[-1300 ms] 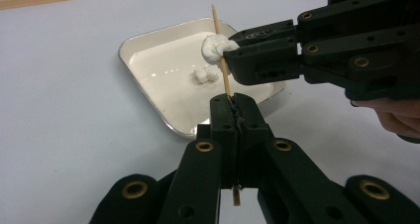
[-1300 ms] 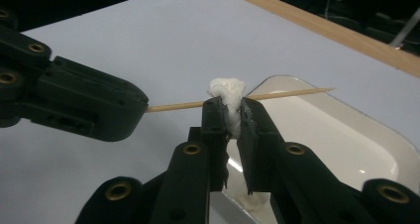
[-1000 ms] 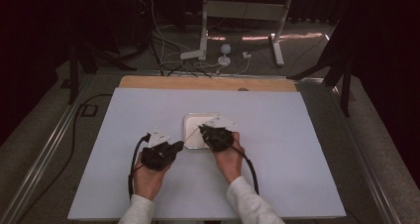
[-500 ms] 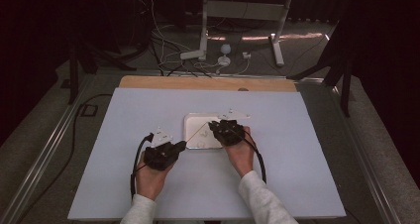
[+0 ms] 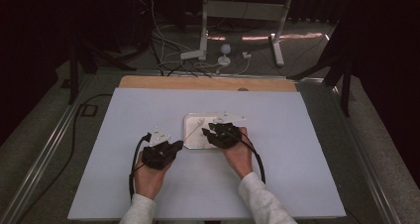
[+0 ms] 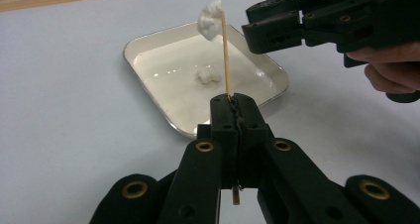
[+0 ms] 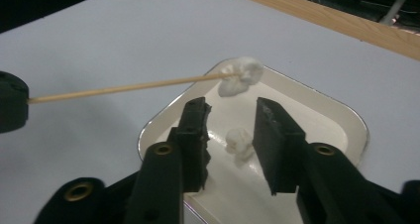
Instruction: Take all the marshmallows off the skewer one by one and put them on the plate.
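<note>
My left gripper (image 6: 234, 102) is shut on a thin wooden skewer (image 6: 225, 55), which points out over a shallow white tray (image 6: 153, 97). A white fluffy lump (image 6: 210, 18) is stuck on the skewer's tip. A second white lump (image 7: 238, 142) lies in the tray (image 7: 356, 120). My right gripper (image 7: 230, 107) hovers over the tray just short of the skewer's tip (image 7: 240, 75). Its jaws have just been opening, the loose lump lies below the gap, and the pads touch nothing. In the high view the left gripper (image 5: 176, 145) and right gripper (image 5: 210, 130) sit mid-table at the tray (image 5: 190, 120).
A pale board (image 5: 297, 149) covers the table, with a wooden strip (image 5: 208, 83) along its far edge. Cables and metal stand legs (image 5: 203, 50) lie on the floor beyond it. A rail (image 5: 44, 154) runs along the left side.
The right hand has shifted slightly to the right over the tray. The left hand and its skewer have stayed put.
</note>
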Motion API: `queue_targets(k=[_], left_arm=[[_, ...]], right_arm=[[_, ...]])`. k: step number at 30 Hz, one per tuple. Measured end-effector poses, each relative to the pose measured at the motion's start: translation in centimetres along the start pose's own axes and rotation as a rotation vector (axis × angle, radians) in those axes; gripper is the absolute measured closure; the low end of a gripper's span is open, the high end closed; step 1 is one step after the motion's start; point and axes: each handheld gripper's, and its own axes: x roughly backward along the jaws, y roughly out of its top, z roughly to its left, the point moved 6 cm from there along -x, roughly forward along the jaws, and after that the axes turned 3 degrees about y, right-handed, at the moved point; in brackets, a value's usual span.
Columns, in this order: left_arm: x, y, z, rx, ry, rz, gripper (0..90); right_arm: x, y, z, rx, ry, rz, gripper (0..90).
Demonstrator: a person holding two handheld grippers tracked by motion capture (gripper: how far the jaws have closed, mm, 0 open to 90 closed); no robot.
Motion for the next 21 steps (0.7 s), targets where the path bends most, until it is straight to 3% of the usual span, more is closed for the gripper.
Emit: queue_targets(k=[7, 13, 21], left_arm=[[0.0, 0.1, -0.4, -0.011, -0.016, 0.004, 90.0], [0.0, 0.1, -0.7, -0.019, -0.026, 0.009, 90.0], [0.1, 0.2, -0.3, -0.002, -0.016, -0.003, 90.0]], right_arm=[[0.1, 0.1, -0.4, -0.009, -0.025, -0.004, 61.3], [-0.4, -0.2, -1.3, -0.043, -0.066, 0.017, 65.7], [0.2, -0.1, -1.4, -0.054, -0.051, 0.0, 61.0]])
